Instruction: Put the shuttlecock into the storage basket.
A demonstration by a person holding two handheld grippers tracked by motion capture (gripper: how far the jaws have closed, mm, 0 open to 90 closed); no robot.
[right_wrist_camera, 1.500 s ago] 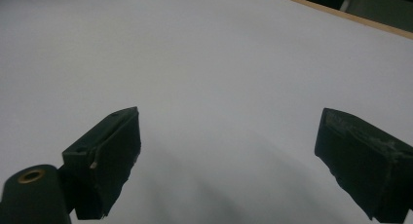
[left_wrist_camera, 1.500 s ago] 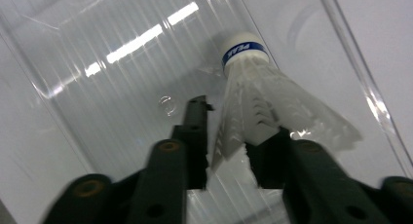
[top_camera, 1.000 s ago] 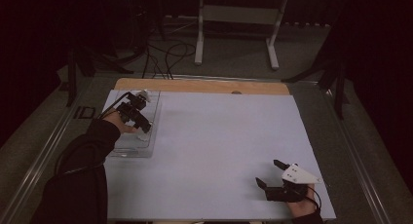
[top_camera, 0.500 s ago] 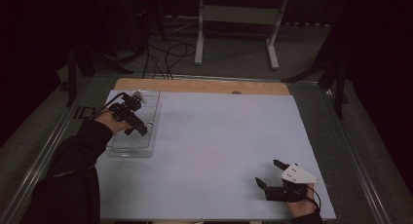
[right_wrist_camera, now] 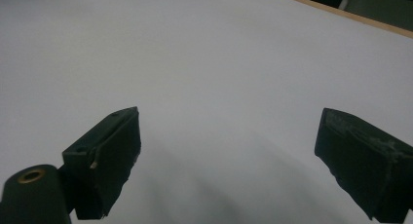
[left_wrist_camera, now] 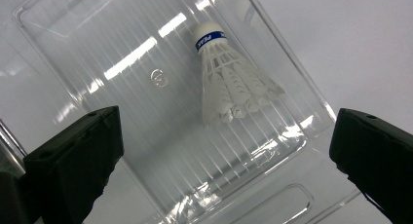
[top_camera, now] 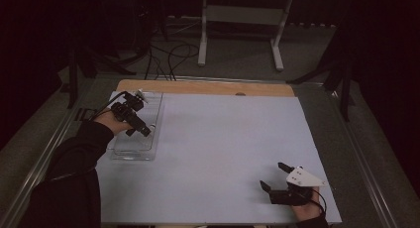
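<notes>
A white feather shuttlecock [left_wrist_camera: 229, 78] with a blue band at its cork lies on its side in a clear ribbed plastic tray [left_wrist_camera: 146, 53]. The tray [top_camera: 133, 151] sits at the left of the white table sheet. My left gripper [top_camera: 138, 131] hovers over the tray. Its jaws have just been opening and now stand wide apart [left_wrist_camera: 224, 131] with nothing between them; the shuttlecock lies beyond them. My right gripper [top_camera: 272, 175] rests near the front right of the sheet, open [right_wrist_camera: 229, 136] over bare sheet.
The white sheet [top_camera: 223, 139] covers most of the table, with a wooden strip [top_camera: 208, 86] showing along its far edge. Beyond the table stand a white metal frame [top_camera: 237, 34] and cables on the dark floor.
My left gripper has shifted slightly to the left over the tray. The right gripper has kept still.
</notes>
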